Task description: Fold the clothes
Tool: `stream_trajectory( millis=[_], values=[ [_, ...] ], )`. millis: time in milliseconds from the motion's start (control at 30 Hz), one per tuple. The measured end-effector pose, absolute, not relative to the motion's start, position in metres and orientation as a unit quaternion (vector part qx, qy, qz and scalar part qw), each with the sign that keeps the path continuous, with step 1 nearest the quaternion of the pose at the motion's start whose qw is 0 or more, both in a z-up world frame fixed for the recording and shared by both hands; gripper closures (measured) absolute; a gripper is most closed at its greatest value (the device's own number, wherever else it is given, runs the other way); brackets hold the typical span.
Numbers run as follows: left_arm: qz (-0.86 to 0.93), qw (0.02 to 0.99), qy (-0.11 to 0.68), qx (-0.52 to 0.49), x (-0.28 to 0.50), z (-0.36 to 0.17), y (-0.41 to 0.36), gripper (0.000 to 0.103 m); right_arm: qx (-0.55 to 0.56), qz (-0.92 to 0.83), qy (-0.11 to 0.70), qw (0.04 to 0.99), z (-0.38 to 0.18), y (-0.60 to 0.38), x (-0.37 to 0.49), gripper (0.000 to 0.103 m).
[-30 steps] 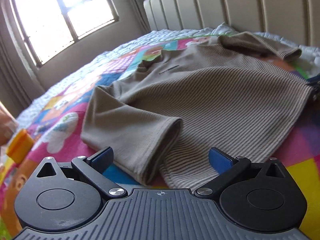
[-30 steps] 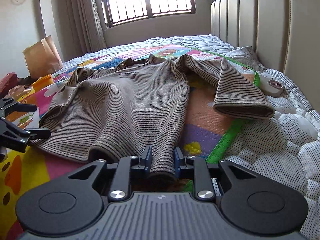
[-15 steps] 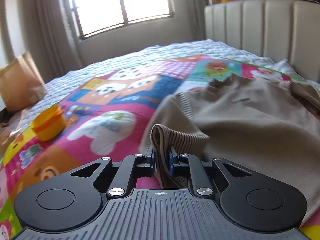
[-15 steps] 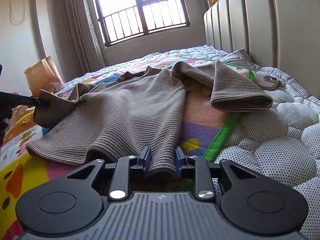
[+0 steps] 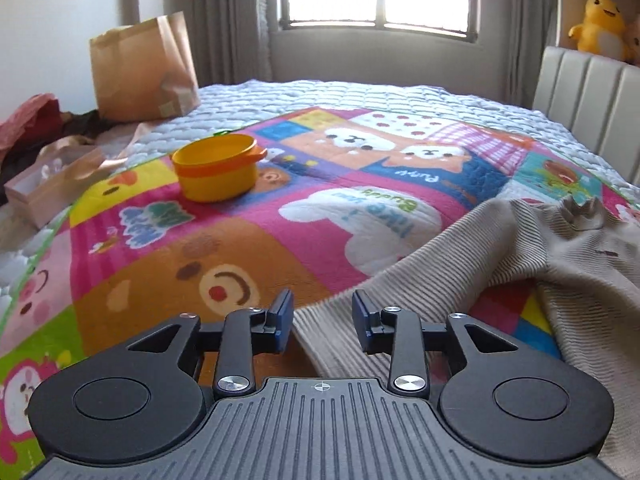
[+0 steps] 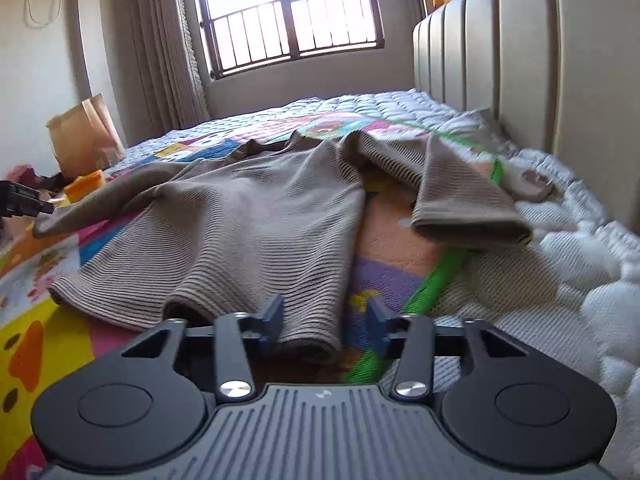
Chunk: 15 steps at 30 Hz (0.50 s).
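A tan ribbed sweater [image 6: 260,216] lies spread face up on the colourful play mat [image 5: 168,264] on the bed. Its left sleeve [image 5: 400,292] is stretched out sideways, and the cuff lies between the jaws of my left gripper [image 5: 322,308]. Those jaws are opening and the pads stand clear of the cloth. My right gripper [image 6: 325,312] is at the bottom hem; its jaws are opening too, with a fold of the hem loose between them. The other sleeve [image 6: 460,208] lies bent toward the headboard. In the right wrist view the left gripper [image 6: 24,204] shows at the left edge.
A yellow-orange toy pot [image 5: 216,168] stands on the mat beyond the left gripper. A brown paper bag [image 5: 140,72] and a pink box [image 5: 48,188] sit at the bed's far left. The padded headboard [image 6: 520,60] runs along the right, with a small object [image 6: 534,184] on the quilt.
The left gripper shut on the sleeve cuff, pulled the sleeve out sideways away from the body, then parted its jaws. The right gripper's jaws have opened off the hem they pinched.
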<state>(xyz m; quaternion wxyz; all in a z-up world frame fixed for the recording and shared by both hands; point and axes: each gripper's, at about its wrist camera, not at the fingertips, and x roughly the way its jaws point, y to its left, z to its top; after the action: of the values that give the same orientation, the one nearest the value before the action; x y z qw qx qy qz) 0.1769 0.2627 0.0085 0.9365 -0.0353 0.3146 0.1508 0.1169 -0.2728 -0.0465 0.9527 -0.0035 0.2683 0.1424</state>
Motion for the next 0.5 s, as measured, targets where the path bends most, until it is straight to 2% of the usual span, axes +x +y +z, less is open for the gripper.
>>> stream_trajectory(
  millis=[33,133,267,333,367,433,467,500],
  values=[
    [0.138,0.94,0.31,-0.029,0.171,0.01,0.257,0.048,-0.029,0.131,0.259,0.957,-0.042,-0.276,0.116,0.037],
    [0.09,0.952,0.292,-0.02,0.16,0.016,0.235,0.028,-0.109,0.089,0.257,0.956,-0.038,-0.285,0.124,0.037],
    [0.005,0.961,0.275,-0.034,0.155,0.022,0.197,0.019,-0.24,0.04,0.25,0.937,-0.046,-0.281,0.147,0.038],
    [-0.052,0.958,0.278,-0.036,0.154,0.02,0.173,0.009,-0.288,0.03,0.252,0.923,-0.052,-0.277,0.164,0.039],
    [-0.083,0.955,0.281,-0.037,0.153,0.017,0.16,0.008,-0.302,0.03,0.256,0.918,-0.054,-0.275,0.174,0.045],
    [-0.136,0.947,0.29,-0.027,0.152,0.01,0.134,0.008,-0.295,0.038,0.27,0.916,-0.053,-0.274,0.195,0.076],
    [-0.159,0.942,0.295,-0.019,0.151,0.006,0.121,0.008,-0.263,0.041,0.276,0.924,-0.045,-0.277,0.205,0.098],
    [-0.181,0.937,0.299,-0.011,0.15,0.002,0.109,0.007,-0.231,0.032,0.268,0.935,-0.033,-0.283,0.216,0.099]
  ],
)
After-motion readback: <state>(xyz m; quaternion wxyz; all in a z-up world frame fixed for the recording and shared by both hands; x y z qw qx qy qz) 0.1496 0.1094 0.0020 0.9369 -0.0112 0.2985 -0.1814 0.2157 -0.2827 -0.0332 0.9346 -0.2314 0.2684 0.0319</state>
